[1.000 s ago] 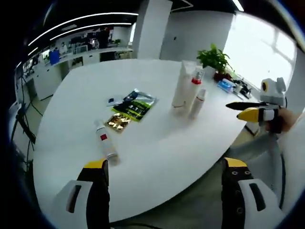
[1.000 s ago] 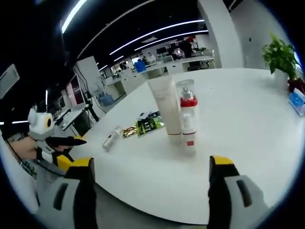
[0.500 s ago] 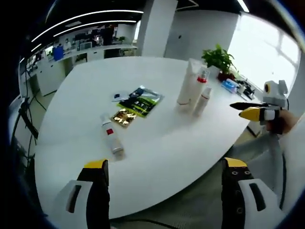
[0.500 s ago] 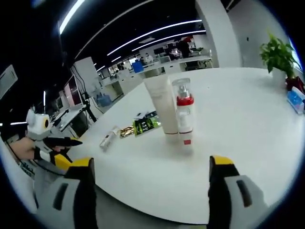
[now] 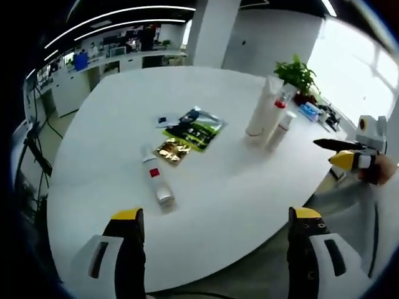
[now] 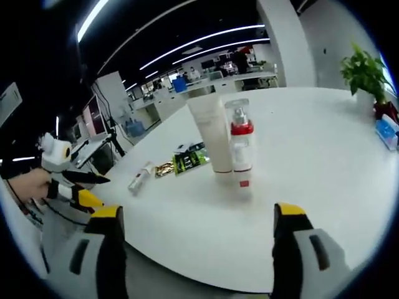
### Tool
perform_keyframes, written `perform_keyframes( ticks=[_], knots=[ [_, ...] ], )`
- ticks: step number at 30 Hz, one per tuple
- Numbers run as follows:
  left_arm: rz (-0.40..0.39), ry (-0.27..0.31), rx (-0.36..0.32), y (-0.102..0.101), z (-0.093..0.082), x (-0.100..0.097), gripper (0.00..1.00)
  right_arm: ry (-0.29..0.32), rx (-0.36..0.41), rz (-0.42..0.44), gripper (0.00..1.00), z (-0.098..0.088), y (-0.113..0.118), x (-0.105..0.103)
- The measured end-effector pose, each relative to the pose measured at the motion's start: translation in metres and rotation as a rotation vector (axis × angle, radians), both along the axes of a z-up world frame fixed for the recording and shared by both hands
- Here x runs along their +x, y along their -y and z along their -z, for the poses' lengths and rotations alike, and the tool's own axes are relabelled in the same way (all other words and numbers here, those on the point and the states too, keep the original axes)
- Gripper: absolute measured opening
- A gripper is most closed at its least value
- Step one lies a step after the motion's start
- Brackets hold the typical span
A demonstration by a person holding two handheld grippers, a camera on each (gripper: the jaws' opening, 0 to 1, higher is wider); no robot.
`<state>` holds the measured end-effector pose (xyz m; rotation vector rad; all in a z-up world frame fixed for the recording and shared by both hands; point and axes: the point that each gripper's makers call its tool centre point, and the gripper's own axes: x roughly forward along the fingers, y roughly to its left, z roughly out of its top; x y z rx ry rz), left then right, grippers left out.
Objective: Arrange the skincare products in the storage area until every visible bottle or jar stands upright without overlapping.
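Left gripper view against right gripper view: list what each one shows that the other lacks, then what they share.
Left gripper view's extras: the right gripper, held in a hand off the table's edge, and the red label on the lying bottle.
Right gripper view's extras: the left gripper, held in the other hand.
Shared: the white table, the upright tube, the pump bottle, the small bottle, the sachets and the plant.

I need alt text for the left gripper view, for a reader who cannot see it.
A small white bottle lies on its side on a white table, beyond the open left gripper. Farther off, a tube and two bottles stand upright beside flat sachets.
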<state>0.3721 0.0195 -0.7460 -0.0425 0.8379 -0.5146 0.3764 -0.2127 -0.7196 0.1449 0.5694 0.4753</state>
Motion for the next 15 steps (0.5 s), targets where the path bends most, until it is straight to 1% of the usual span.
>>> perform_keyframes(
  ticks=[2, 3, 9, 15],
  knots=[
    [0.002, -0.04, 0.028, -0.003, 0.008, 0.0, 0.89, -0.001, -0.003, -0.002, 1.0, 0.001, 0.0, 0.0],
    [0.0, -0.048, 0.036, -0.004, 0.011, 0.001, 0.87, -0.003, -0.004, -0.002, 1.0, 0.001, 0.0, 0.0],
    [0.003, -0.076, 0.061, -0.006, 0.02, 0.007, 0.84, -0.012, -0.016, -0.008, 1.0, 0.004, -0.001, 0.0],
    [0.001, -0.094, 0.09, -0.012, 0.025, 0.017, 0.78, -0.021, 0.001, 0.007, 1.0, 0.004, 0.0, 0.001]
  ],
)
